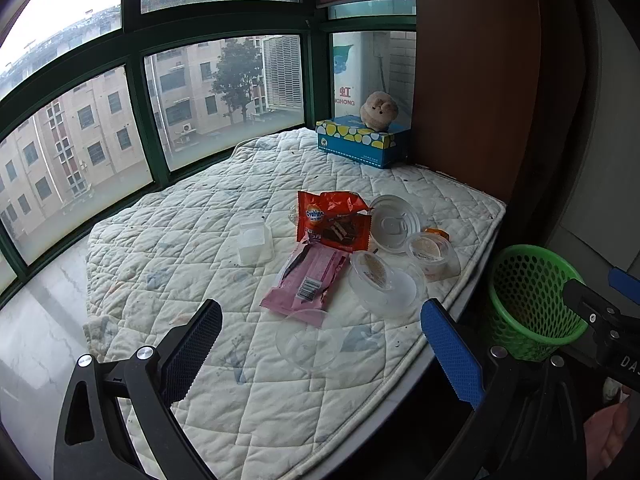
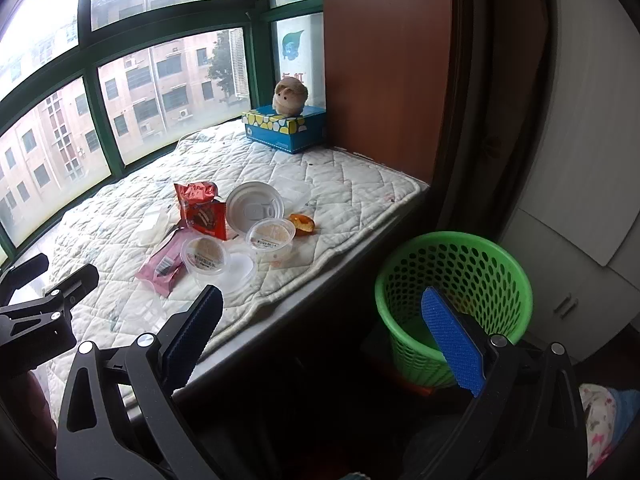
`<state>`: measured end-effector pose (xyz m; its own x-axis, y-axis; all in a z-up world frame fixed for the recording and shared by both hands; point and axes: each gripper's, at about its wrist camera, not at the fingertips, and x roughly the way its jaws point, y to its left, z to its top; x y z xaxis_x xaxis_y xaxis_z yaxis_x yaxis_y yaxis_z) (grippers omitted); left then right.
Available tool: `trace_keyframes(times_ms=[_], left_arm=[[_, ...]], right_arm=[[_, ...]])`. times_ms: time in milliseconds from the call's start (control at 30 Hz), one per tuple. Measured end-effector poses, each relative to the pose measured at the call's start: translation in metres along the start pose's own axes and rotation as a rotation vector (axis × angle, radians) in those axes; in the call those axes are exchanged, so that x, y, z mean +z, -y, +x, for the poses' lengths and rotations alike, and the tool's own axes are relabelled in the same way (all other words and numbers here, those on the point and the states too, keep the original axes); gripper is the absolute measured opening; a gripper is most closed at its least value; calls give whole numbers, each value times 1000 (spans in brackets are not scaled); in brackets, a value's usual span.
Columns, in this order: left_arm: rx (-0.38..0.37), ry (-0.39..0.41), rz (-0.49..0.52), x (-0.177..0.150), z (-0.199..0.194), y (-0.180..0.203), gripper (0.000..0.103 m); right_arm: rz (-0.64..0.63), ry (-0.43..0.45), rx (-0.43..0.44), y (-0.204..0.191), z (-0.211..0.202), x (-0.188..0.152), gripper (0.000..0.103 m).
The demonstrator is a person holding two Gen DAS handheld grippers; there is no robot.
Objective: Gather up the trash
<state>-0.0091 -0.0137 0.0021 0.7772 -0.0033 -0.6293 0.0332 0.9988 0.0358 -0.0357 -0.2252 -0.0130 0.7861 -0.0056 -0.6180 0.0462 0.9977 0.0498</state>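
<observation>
Basically both tongs gape wide, nothing held: left tongs over the clear lid, right tongs near the bin. Trash lies on the pad. Risk: thin lid slips, or cups w/ leftovers tip & spill.

A lived-in home, most likely a bedroom's bay-window nook. A quilted pad covers the window seat, with green-framed windows from nine to twelve o'clock looking onto apartment blocks. At one o'clock a plush toy sits on a tissue box beside a wooden wardrobe panel. A green wastebasket stands on the floor at four o'clock.
</observation>
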Motion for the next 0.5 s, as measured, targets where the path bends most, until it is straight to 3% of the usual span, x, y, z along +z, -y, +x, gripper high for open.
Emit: trace_keyframes(times_ms=[500], left_arm=[[-16, 7, 4, 2, -1, 5, 96]], right_arm=[[5, -3, -4, 2, -1, -1, 99]])
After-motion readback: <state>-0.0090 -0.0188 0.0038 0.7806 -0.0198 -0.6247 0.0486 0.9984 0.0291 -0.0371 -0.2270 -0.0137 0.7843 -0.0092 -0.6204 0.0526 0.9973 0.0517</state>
